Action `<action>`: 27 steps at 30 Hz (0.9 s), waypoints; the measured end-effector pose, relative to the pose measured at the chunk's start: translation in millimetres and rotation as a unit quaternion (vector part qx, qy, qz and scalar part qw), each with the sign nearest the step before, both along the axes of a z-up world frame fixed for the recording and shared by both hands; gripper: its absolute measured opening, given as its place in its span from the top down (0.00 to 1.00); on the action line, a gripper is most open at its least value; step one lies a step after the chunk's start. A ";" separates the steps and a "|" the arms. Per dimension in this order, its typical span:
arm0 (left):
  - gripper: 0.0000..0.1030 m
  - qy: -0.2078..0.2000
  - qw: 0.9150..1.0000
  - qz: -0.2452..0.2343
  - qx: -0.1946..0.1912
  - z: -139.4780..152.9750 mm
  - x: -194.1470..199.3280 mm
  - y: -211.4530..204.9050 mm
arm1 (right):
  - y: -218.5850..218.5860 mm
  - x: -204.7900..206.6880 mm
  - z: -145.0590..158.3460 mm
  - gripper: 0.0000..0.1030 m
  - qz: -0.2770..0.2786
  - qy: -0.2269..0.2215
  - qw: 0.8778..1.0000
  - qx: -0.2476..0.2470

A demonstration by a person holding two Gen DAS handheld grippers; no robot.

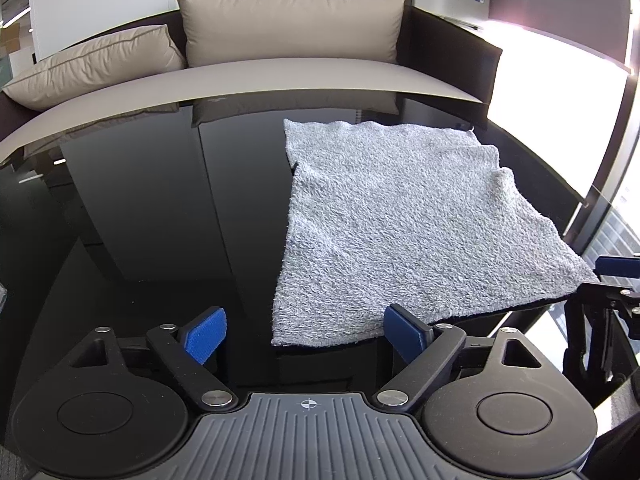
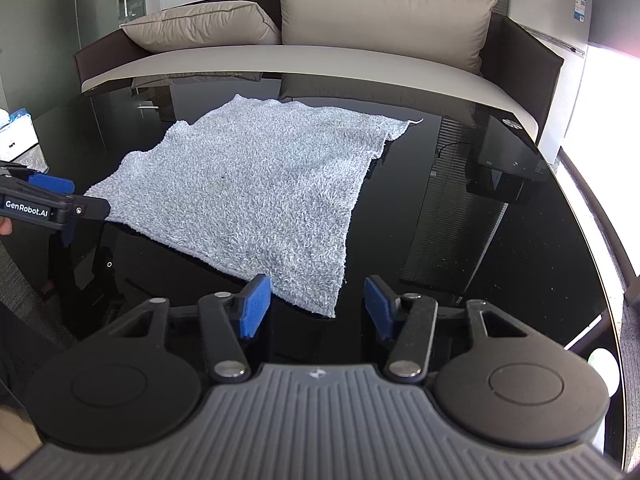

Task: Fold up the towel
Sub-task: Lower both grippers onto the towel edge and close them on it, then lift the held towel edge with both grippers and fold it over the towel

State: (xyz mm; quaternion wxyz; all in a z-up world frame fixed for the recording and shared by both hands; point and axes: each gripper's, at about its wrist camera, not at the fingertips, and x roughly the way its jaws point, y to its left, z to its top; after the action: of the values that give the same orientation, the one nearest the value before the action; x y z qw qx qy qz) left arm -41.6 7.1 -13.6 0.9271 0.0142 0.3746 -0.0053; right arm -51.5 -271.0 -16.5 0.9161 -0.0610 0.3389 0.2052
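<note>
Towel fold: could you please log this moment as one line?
towel flat on table, unfolded | left gripper open, at near corner | right gripper open, at near corner | nothing held

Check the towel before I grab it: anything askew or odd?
The towel lies crooked on the black table, its left edge wavy and its far right corner rumpled, a loose thread sticking out. Both grippers are open; nothing spilled.

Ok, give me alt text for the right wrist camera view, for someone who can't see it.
A grey towel lies spread on a glossy black table, its near corner just ahead of the open right claw. The left claw sits at the towel's left edge; a sofa with beige cushions stands behind.
</note>
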 end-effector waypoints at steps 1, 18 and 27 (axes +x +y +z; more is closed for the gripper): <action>0.32 -0.001 1.000 -0.003 0.000 0.1 -0.4 -0.9 | -0.2 0.3 0.2 0.59 0.000 0.000 1.000 0.000; 0.92 -0.012 1.000 -0.025 -0.001 3.1 -1.1 -6.5 | -6.7 -1.0 6.3 0.94 -0.004 0.001 1.000 0.011; 0.95 -0.032 0.999 -0.029 0.006 10.9 -5.5 -8.7 | -9.0 -3.3 12.8 0.96 -0.002 -0.013 1.000 0.018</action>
State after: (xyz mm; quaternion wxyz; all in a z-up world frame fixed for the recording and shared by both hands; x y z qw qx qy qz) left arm -47.1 -1.6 -2.7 0.9379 0.0306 0.3443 -0.0296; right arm -54.7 -280.0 -3.7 0.9218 -0.0459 0.3235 0.2084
